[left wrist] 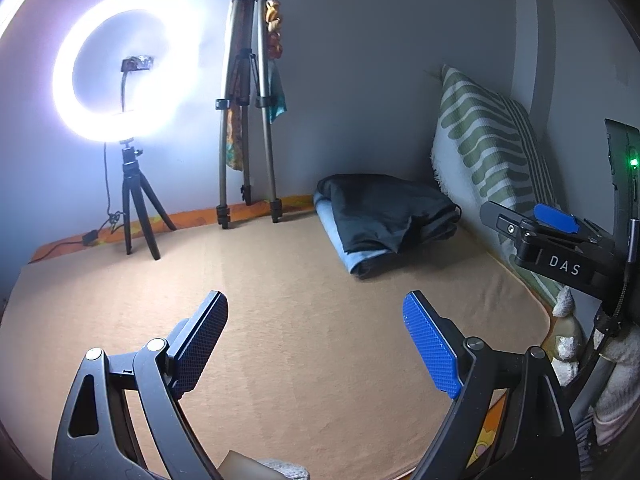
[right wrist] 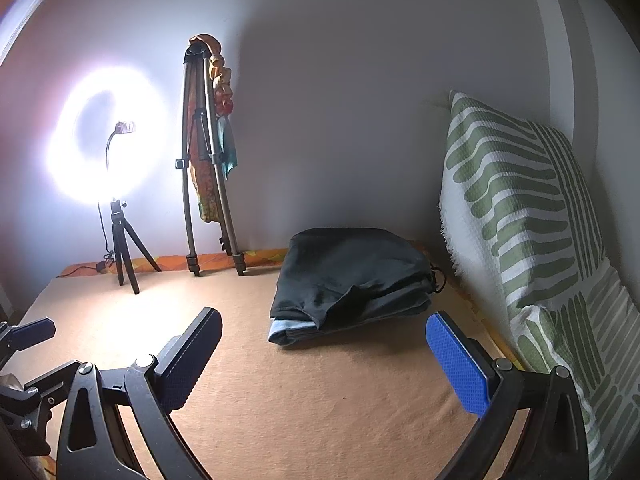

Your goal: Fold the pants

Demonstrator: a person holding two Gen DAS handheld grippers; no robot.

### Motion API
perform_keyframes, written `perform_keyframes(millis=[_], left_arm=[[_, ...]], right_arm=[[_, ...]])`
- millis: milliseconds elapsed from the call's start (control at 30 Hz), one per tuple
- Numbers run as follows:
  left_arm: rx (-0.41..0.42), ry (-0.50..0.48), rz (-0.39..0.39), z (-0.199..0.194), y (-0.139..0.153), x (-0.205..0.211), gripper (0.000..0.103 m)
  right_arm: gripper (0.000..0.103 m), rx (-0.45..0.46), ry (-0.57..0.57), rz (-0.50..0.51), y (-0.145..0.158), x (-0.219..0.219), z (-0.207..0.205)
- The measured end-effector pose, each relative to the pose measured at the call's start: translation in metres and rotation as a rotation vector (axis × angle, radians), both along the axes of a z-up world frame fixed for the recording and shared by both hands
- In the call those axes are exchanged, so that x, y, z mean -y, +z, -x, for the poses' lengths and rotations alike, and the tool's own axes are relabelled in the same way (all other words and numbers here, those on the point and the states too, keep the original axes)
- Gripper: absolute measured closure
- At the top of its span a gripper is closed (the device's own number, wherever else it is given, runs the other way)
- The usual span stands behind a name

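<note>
Both grippers [left wrist: 316,344] [right wrist: 324,360] gape, folded pants [right wrist: 352,280] lying beyond.

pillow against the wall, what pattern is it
White with green stripe-like blotches; the pillow shows best in the right wrist view.

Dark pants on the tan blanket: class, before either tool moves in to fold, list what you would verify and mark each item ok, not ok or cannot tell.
1. Left tool open and empty: ok.
2. Right tool open and empty: ok.
3. Dark pants in view of both cameras: ok.
4. Pants spread flat for folding: not ok; they lie bunched on a light blue garment.
5. Bare tan blanket between tools and pants: ok.
6. Waistband and leg ends located: cannot tell.
</note>
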State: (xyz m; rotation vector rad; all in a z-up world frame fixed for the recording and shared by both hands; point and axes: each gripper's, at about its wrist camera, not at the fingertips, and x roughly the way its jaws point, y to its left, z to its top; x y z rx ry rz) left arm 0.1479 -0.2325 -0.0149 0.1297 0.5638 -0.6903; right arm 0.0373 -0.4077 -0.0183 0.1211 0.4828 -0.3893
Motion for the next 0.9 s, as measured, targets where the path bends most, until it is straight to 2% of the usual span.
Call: perform_keyframes(millis=[900], left_arm=[[-0.006,0.014,0.018,0.0002,0.0015,-0.0025,0.013]], right_arm=[[0.0,0.006,0.011,-0.005,0.002,-0.0068,-0.0023]])
